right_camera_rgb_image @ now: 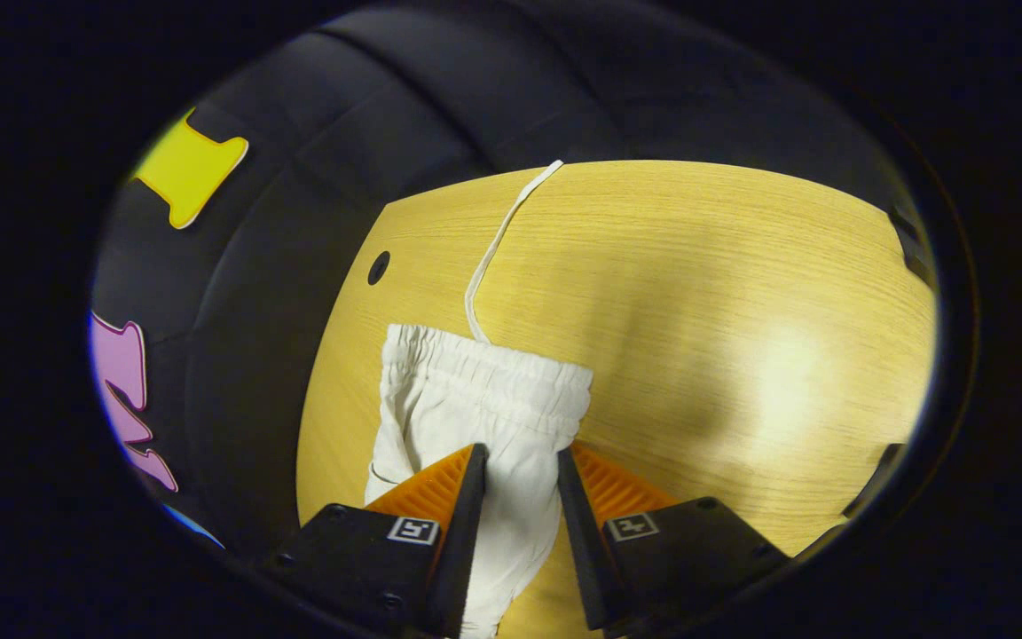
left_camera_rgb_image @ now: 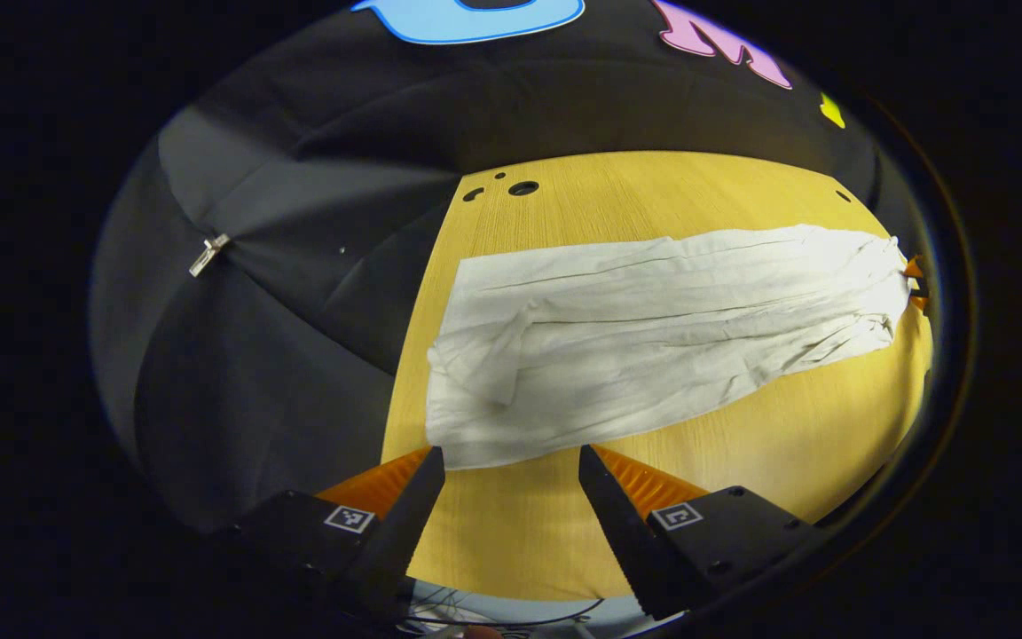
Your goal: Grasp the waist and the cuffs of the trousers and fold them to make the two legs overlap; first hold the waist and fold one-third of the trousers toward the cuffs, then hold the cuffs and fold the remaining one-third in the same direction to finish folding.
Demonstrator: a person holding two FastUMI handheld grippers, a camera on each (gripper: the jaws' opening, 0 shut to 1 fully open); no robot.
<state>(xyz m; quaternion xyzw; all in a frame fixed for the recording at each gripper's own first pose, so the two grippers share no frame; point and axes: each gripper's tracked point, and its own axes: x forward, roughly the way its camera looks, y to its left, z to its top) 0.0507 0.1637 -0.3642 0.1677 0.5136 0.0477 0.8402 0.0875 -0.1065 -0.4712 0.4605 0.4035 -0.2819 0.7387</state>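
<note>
The white trousers lie lengthwise across the wooden table. Their near end lies by my left gripper, whose open jaws sit just short of the cloth's near edge. In the left gripper view the waist end is at the far right, where the other gripper's fingertips peek in beside it. In the right gripper view the gathered waistband lies just beyond my right gripper. Its jaws are narrowly apart over the trousers, which spread out wider than the gap and run back under both fingers.
A white drawstring trails from the waistband to the table's far edge. Small round holes are near the table's far left corner, and one hole shows left of the waist. Black cloth walls surround the table.
</note>
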